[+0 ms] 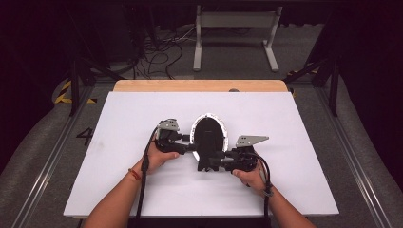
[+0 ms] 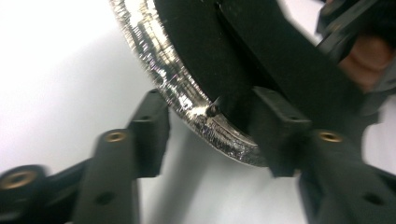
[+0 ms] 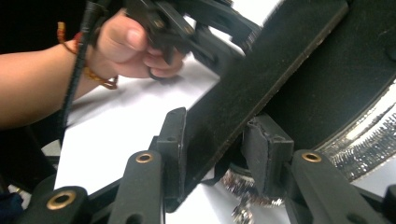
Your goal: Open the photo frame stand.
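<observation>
While the right gripper [image 3: 212,154] is clamping the flat black strap [image 3: 261,79] between its pads, the left gripper [image 2: 208,135] is straddling the glittering silver rim [image 2: 187,100] of what looks like a rhinestone-edged black headpiece [image 1: 209,133], though the close views are too cropped to name it surely. It is sitting near the middle of the white table [image 1: 119,190], between the two hands. In the left gripper view the jaws are standing partly apart: the right-hand one is lying against the black inner face, while the left-hand one is still showing a gap to the sparkling edge, so that side is not yet gripping. To finish this step well, the left jaws should be closing squarely across the rim rather than on the stones alone, which could slip or shed. Keeping the right hand [image 1: 249,175] steady on the strap is probably what stops the piece from skidding as the second grip is landing.
</observation>
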### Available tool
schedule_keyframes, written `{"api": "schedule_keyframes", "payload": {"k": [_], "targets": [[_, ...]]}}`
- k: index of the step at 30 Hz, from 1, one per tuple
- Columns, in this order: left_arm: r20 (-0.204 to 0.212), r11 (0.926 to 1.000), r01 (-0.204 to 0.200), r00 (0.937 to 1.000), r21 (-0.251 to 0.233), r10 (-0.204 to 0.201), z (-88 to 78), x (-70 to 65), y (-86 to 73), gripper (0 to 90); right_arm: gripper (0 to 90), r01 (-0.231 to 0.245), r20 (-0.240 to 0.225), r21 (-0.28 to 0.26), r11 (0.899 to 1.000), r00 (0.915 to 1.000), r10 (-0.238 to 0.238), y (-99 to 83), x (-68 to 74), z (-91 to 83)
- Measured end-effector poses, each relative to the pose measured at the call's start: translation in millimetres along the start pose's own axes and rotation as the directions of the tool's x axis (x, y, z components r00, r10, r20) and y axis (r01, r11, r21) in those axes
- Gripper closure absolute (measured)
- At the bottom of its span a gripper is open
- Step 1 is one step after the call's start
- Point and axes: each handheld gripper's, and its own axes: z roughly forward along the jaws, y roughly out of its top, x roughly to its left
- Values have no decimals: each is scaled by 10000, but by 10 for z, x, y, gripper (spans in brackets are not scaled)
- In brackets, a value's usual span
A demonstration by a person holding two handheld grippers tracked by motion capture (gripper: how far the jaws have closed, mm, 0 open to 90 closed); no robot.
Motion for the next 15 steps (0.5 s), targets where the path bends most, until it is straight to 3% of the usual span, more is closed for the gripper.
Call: {"api": "schedule_keyframes", "payload": {"k": [6,12,15], "targets": [[-745,9972,-726,9947,-176,711,-82,-131,66,624,650,-257,188,-12,9997,9995,257,-1,-38,9],[-1403,9849,-1719,9759,-207,1673,-124,-270,85,633,693,-269,431,-69,9996,9987,272,37,-2,10],[-1576,9801,-1976,9687,-204,1920,-142,-326,75,643,710,-262,514,-87,9996,9983,266,52,16,-1]]}}
